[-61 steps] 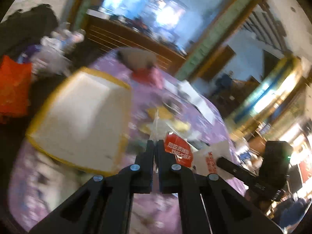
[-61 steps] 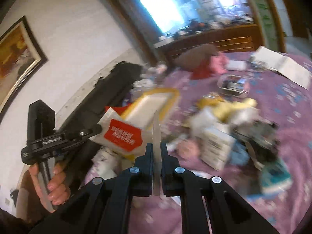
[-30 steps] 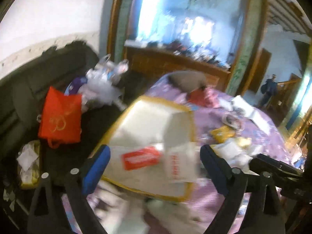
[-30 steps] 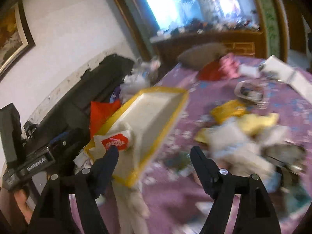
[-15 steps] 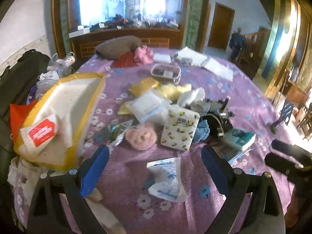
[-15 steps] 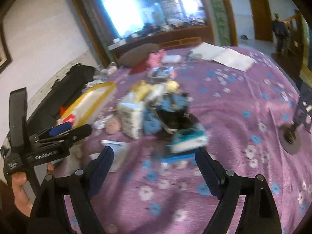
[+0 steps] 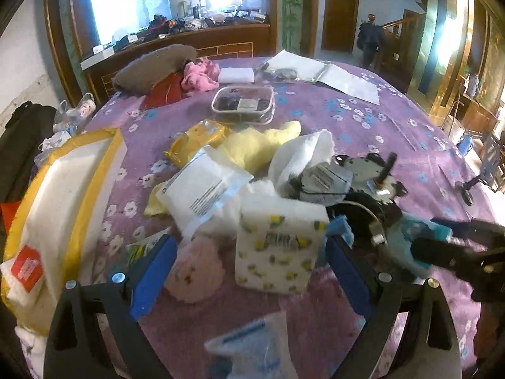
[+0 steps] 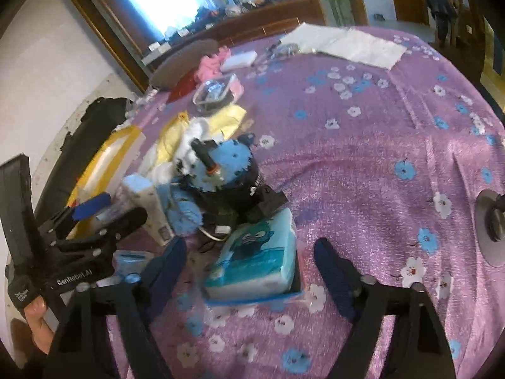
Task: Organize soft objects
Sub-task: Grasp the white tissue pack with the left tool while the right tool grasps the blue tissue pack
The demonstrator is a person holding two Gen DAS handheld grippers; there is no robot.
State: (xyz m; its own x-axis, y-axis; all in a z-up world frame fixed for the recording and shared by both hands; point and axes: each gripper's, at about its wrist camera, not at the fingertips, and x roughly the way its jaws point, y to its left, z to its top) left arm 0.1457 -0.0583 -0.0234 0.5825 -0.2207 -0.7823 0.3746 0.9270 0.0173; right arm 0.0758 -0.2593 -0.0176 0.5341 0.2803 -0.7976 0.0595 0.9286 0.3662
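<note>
A heap of soft things lies on the purple flowered cloth (image 7: pixel 363 120). My left gripper (image 7: pixel 249 268) is open and empty, its jaws on either side of a lemon-print tissue pack (image 7: pixel 277 246) and a pink fluffy ball (image 7: pixel 195 271). A white pouch with a red label (image 7: pixel 26 268) lies in the yellow-rimmed white bin (image 7: pixel 63 195) at left. My right gripper (image 8: pixel 249 271) is open and empty, straddling a teal cartoon tissue pack (image 8: pixel 255 259). The left gripper also shows in the right wrist view (image 8: pixel 94 218).
A white packet (image 7: pixel 202 189), yellow cloth (image 7: pixel 258 145), white cloth (image 7: pixel 300 154), yellow packet (image 7: pixel 199 139), clear case (image 7: pixel 243 104), pink cloth (image 7: pixel 199 74) and brown cushion (image 7: pixel 154 66) lie further back. A dark tangle with a blue plush (image 8: pixel 221 164) sits mid-heap. A blue-print bag (image 7: pixel 252 347) lies near me.
Both grippers opened and let go of the red-labelled pouch, which now lies in the bin. Both then swung right and closed in on the heap of soft things.
</note>
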